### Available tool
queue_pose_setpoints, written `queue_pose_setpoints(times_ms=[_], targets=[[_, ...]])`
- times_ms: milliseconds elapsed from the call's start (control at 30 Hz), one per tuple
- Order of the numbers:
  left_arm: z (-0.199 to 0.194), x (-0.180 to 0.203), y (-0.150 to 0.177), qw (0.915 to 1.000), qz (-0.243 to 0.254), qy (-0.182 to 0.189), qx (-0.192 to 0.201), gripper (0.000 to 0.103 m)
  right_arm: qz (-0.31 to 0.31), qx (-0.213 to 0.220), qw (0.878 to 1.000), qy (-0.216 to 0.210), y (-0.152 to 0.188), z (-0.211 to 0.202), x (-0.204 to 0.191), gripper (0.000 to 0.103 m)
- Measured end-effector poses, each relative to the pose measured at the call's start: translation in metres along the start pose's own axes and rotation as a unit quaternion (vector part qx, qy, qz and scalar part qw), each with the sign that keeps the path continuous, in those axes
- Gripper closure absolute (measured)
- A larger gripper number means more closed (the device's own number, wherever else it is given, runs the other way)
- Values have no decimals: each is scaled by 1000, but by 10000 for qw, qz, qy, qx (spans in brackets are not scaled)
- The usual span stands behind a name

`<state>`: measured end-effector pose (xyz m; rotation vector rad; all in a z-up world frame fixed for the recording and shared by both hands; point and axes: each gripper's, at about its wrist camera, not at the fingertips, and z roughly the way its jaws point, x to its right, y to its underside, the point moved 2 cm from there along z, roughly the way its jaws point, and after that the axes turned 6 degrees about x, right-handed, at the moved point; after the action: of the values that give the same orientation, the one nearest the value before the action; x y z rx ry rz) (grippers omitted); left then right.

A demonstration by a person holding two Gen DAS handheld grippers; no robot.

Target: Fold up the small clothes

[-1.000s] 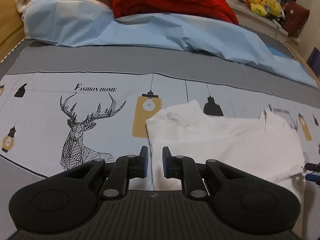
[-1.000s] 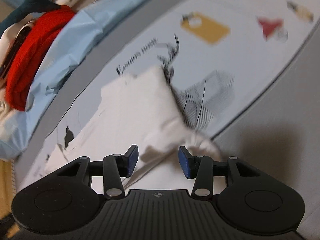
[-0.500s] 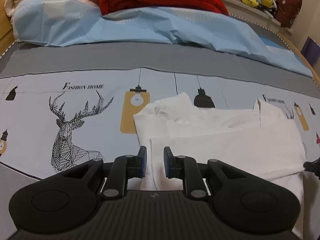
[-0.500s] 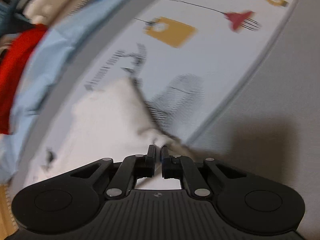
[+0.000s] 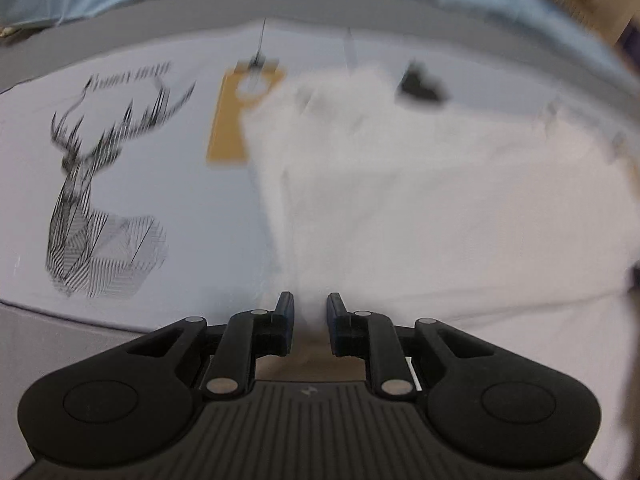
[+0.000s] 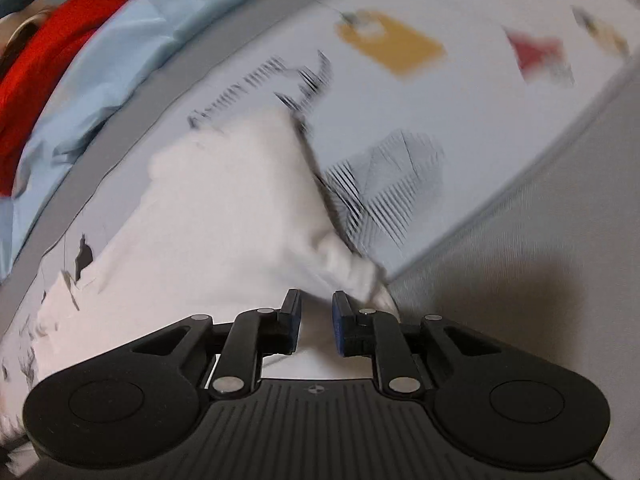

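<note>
A bed fills the room's middle, its pale sheet (image 5: 192, 208) printed with a line-drawn stag (image 5: 92, 184), hanging lamps and an ochre tag shape (image 5: 236, 120), bordered in grey. A crumpled light-blue cover (image 6: 120, 56) lies along the far side, with a folded red blanket (image 6: 44, 60) at about ten o'clock from the right gripper. The white garment (image 5: 440, 208), soft and partly folded, lies flat on the sheet, blurred in both views. The left gripper (image 5: 310, 306) points steeply down at the garment's near left edge, jaws narrowly apart, no cloth visibly pinched. The right gripper (image 6: 316, 302) stands over the bunched right corner, its jaws opening, cloth between them, apparently unpressed.
</note>
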<state>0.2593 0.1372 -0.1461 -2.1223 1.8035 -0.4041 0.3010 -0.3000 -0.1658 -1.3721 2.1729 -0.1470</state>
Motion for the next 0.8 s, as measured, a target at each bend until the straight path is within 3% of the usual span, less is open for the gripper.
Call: queue_pose_setpoints(times_ms=[67,133,167,233,333,400,467,600,700,800], targets=[[-4,1,-2,10000,-39,-2,56,82,-35,107,9999,-47,-2,-7,-2,81],[-16,2,-6,9991,-59,102,400,82,-423,372,9984,-86,-3,-17,-10,71],[-16,4,-4,9985,-35,185,515,81,-500,373,9980,-83,-2,-17,-11,71],[-1,3,8,9998,61,63,198,80,-504,146,9986,-32,1,-13,-6,71],[-14,6,14,9995,123,-37,283,77,-456,-11,9988,171,11,-19,-4,70],[-47,13,12,9969,275,-36,731,68,-646,220,9976,138,14,-41,-9,70],[-77,17,14,9929,415,66,1115,40,-970,524,9939,20,17,-66,-19,70],[-131,22,26,9855,616,132,1574,35,-1494,1105,9824,-195,21,-124,-34,70],[-181,24,51,9766,677,186,2034,25,-1788,1460,9713,-568,34,-175,-38,69],[-227,23,84,9645,689,240,2538,19,-2253,1716,9550,-885,52,-220,-35,57]])
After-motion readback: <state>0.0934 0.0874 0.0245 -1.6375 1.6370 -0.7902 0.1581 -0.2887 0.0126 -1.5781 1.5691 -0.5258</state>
